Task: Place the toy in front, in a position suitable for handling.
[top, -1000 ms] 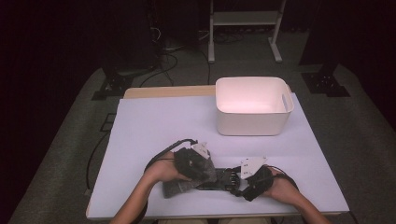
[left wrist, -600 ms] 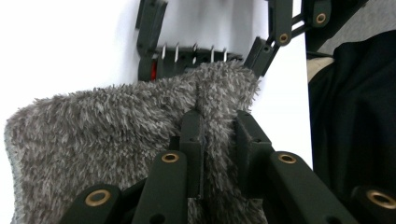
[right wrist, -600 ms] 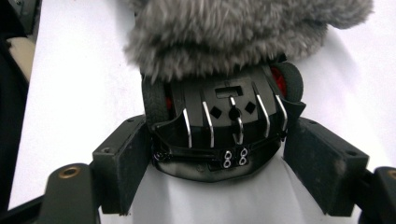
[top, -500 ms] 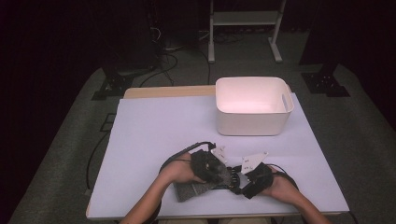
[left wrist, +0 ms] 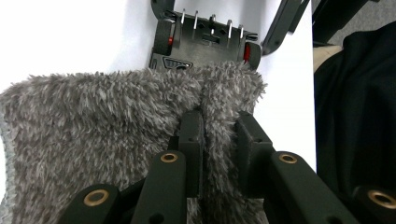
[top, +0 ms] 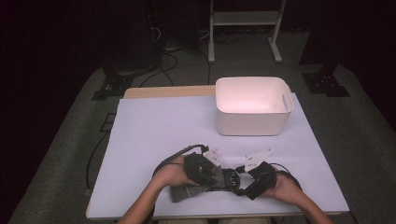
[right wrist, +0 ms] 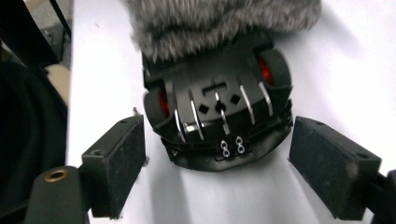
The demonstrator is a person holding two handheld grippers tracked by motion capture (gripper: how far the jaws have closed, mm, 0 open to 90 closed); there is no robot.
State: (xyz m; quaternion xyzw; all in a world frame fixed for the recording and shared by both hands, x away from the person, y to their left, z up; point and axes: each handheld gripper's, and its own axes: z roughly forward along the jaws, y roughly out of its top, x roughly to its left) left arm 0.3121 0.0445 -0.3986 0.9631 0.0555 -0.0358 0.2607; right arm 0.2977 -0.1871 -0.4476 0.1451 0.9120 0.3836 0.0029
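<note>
Two grippers busy at the table's [top: 140, 140] near edge: my left gripper [left wrist: 219, 135] pinches the sock [left wrist: 93, 121] over the toy car [right wrist: 217, 116], right gripper [right wrist: 233, 158] has just been opening, jaws either side of it, so next I pull the sock off.

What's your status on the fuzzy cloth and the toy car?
Left hand-held gripper shut on grey fuzzy cloth. Right hand-held gripper open, jaws just widened, straddling black toy car, not touching. Nothing blocking.

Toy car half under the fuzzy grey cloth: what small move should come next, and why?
Probably close the right hand-held gripper on the toy car. Its jaws, which have just been opening, stand wide on either side of the car without touching, while the left hand-held gripper is pinched shut on a fold of the fuzzy grey cloth.
</note>
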